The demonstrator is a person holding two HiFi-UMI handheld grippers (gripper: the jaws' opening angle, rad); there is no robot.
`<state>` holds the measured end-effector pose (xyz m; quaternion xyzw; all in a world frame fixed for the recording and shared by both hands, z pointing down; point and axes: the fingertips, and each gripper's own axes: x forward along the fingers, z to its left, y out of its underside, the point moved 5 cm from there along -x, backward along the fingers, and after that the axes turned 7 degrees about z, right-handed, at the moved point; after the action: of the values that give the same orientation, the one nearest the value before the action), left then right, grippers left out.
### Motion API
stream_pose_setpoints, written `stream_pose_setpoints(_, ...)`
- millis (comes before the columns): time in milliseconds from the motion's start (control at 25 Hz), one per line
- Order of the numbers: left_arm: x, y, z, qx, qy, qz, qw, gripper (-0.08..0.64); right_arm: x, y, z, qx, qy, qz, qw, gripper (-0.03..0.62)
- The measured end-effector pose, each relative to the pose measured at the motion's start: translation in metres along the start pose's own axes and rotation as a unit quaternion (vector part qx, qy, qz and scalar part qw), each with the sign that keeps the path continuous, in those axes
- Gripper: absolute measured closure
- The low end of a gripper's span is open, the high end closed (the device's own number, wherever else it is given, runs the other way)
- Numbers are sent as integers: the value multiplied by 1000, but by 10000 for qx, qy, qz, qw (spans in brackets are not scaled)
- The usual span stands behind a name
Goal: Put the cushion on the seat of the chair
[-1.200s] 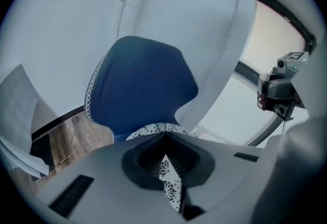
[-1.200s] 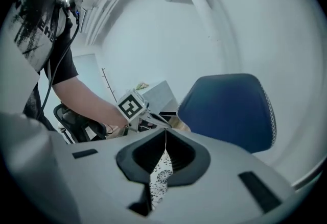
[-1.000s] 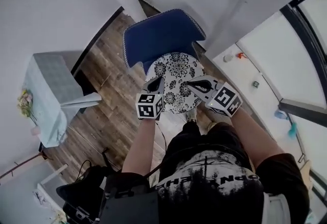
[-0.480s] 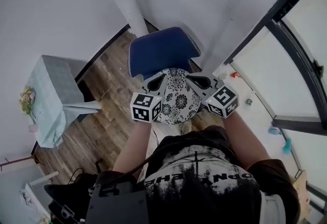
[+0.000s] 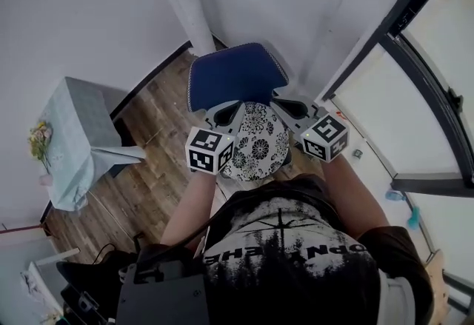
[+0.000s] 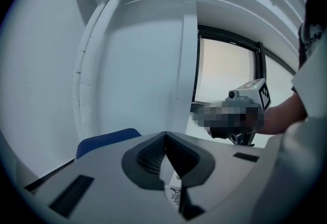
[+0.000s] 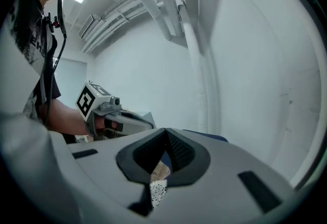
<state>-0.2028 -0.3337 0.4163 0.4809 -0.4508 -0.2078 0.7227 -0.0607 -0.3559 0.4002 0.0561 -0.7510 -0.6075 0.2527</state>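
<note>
1. Far left: a cloth-covered desk [image 5: 74, 112] with flowers [image 5: 37, 142] at its edge.
2. Left gripper [image 5: 227, 113] — jaws pinching the cushion's left edge.
3. Floral cushion [image 5: 259, 142] hangs between both grippers, at the near side of the blue chair [image 5: 233, 75].
4. Right gripper [image 5: 285, 104] — jaws pinching the right edge.
</note>
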Motion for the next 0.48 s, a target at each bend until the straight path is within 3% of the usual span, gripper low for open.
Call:
stream_pose_setpoints(320,-19,-11,-5,59,-78,-188,9998,546,-1,-6,17,-350,-104,122,9993,575)
stream_pose_setpoints(480,-20,-9,-6,104,-94,-166,9998,546,-4,-5,18,-279,-47,51,9996,575)
